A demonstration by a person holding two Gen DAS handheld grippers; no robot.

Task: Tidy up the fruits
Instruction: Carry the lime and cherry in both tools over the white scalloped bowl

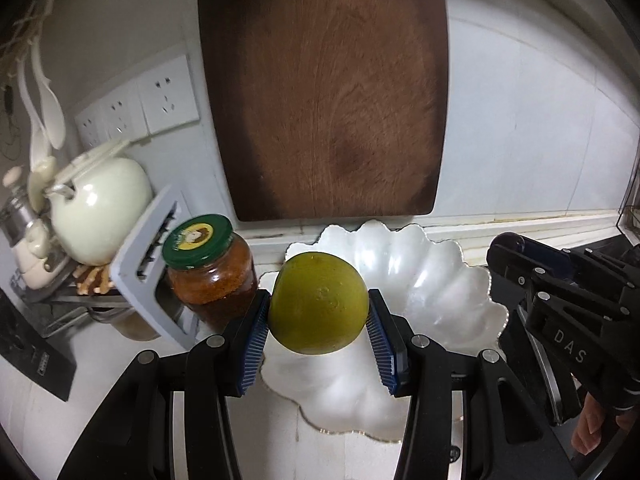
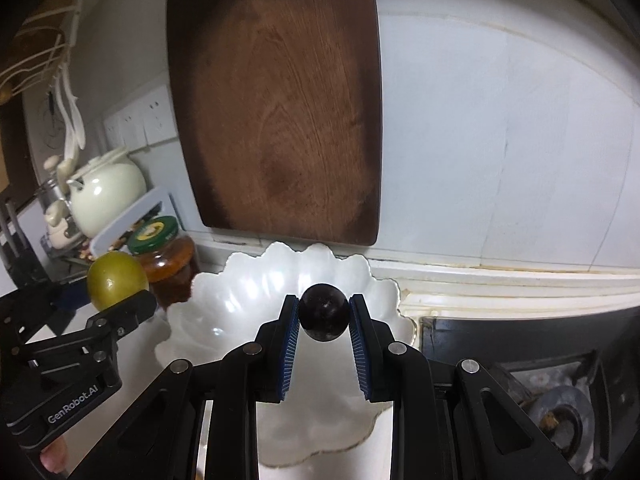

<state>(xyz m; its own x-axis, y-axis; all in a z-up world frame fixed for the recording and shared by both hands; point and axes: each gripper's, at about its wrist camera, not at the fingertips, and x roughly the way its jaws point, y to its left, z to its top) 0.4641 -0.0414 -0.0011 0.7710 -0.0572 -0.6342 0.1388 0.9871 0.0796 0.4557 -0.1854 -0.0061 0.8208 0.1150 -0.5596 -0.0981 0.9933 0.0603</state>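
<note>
My left gripper (image 1: 319,312) is shut on a green round fruit (image 1: 319,303) and holds it above the left part of a white scalloped bowl (image 1: 432,280). My right gripper (image 2: 324,318) is shut on a small dark round fruit (image 2: 324,317) and holds it above the same bowl (image 2: 248,292). The bowl looks empty inside. The left gripper with the green fruit (image 2: 116,280) shows at the left of the right wrist view. The right gripper's body (image 1: 568,292) shows at the right of the left wrist view.
A brown wooden cutting board (image 1: 324,92) leans on the white tiled wall behind the bowl. A jar with a green lid (image 1: 212,268), a grey rack (image 1: 148,264) and a white teapot (image 1: 100,208) stand at the left. A gas stove (image 2: 540,384) is at the right.
</note>
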